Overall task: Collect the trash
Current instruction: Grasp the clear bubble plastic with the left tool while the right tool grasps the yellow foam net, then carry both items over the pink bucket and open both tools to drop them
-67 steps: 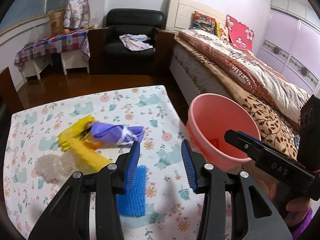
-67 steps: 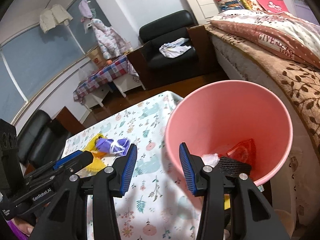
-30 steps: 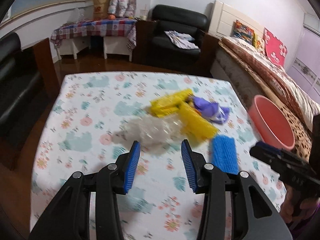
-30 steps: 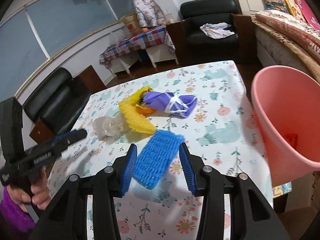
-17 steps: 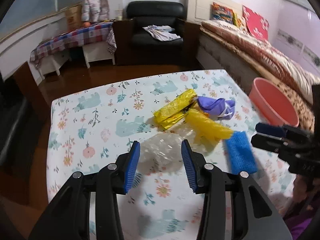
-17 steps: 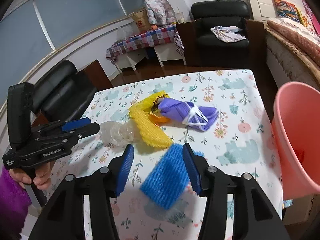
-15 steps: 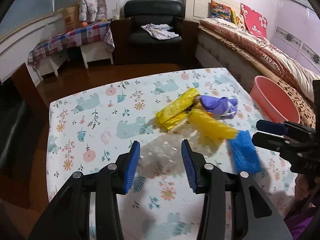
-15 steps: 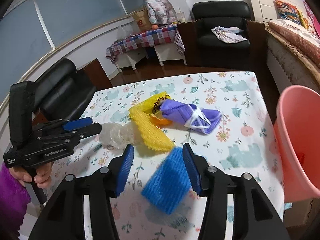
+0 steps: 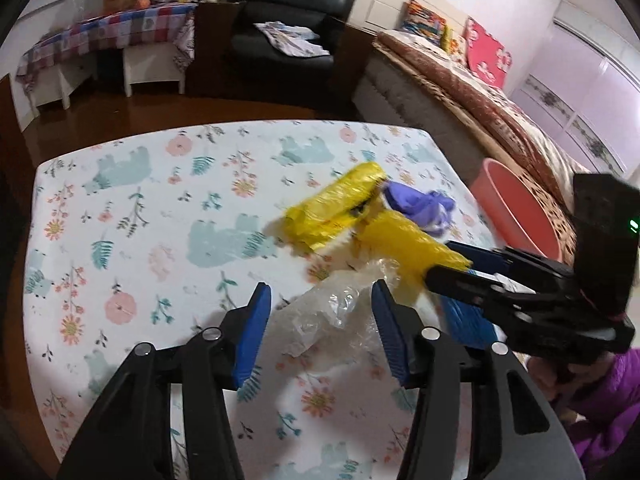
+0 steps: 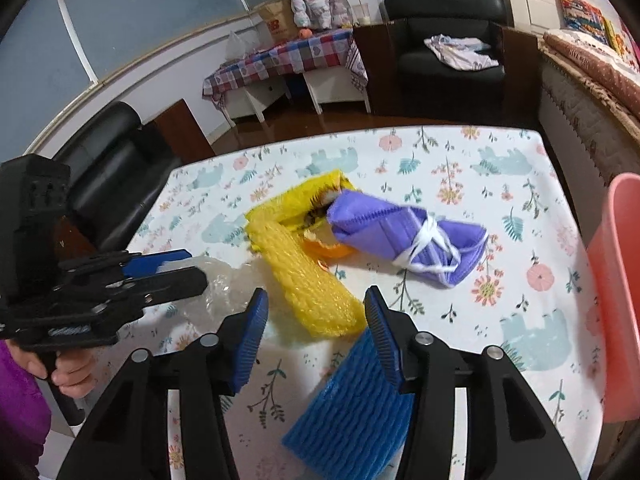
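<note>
Your left gripper [image 9: 322,324] hangs low over the table with its jaws opening; the crumpled clear plastic wrap [image 9: 340,312] lies between the blue pads, and neither pad presses on it. Your right gripper [image 10: 314,338] is closing, jaws still apart: the near end of the yellow foam net [image 10: 308,284] sits between the pads, and the blue foam net [image 10: 356,404] lies under the right-hand finger, partly covered by it. Whether either pad touches the foam you cannot tell from here.

Just beyond the yellow foam net lie a second yellow net [image 10: 292,204], a scrap of orange peel [image 10: 326,250] and a purple face mask [image 10: 400,236] bundled in its white straps, all touching in one cluster on the floral tablecloth [image 10: 460,184]. The pink bucket [image 10: 616,280] stands off the table's right edge, well apart from the pile. Behind the table are a black armchair [image 10: 444,36] and a bed [image 9: 472,92].
</note>
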The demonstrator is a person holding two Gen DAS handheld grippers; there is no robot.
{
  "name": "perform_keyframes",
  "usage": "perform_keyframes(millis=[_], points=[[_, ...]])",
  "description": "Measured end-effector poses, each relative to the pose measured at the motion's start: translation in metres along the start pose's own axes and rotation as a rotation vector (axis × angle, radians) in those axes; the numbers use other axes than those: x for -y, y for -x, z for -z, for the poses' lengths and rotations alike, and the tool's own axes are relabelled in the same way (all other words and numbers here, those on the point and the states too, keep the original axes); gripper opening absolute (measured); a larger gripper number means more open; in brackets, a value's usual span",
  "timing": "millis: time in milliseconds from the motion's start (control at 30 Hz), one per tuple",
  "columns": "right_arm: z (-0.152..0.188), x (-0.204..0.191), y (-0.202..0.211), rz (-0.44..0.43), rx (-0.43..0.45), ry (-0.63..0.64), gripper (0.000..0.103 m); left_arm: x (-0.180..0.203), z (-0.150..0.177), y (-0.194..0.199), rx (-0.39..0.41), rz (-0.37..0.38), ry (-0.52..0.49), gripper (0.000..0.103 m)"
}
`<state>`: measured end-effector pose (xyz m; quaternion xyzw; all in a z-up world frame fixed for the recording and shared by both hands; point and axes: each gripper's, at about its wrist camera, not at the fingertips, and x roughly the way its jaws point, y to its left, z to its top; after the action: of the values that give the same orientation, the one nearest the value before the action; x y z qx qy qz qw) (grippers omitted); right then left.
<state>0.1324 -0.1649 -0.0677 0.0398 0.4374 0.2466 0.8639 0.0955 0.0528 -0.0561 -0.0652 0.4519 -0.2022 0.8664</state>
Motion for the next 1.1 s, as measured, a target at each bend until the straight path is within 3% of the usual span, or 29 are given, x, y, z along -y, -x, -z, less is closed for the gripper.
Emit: perform_keyframes(millis=[167,300,433,567,733,1100], points=[[0.005,0.0,-0.001,0.012,-0.011,0.017,0.019,0.009,0.006,0.001,0.001,0.016,-0.004,0.053],[0.009,0.003,0.005,0.013,-0.01,0.012,0.012,0.02,0.013,0.002,0.0,0.018,-0.013,0.053],[0.012,0.004,0.015,0.003,0.004,0.005,0.01,0.033,0.02,0.008,0.013,0.011,-0.023,0.049],[0.015,0.006,0.028,-0.011,0.023,-0.008,0.01,0.045,0.029,0.009,0.015,-0.026,-0.037,0.03],[0.018,0.009,0.049,-0.038,0.058,-0.028,0.01,0.052,0.034,0.017,0.039,-0.065,-0.012,0.028],[0.013,0.01,0.093,-0.076,0.157,-0.047,0.01,0.091,0.023,0.06,0.196,-0.136,-0.045,0.027]])
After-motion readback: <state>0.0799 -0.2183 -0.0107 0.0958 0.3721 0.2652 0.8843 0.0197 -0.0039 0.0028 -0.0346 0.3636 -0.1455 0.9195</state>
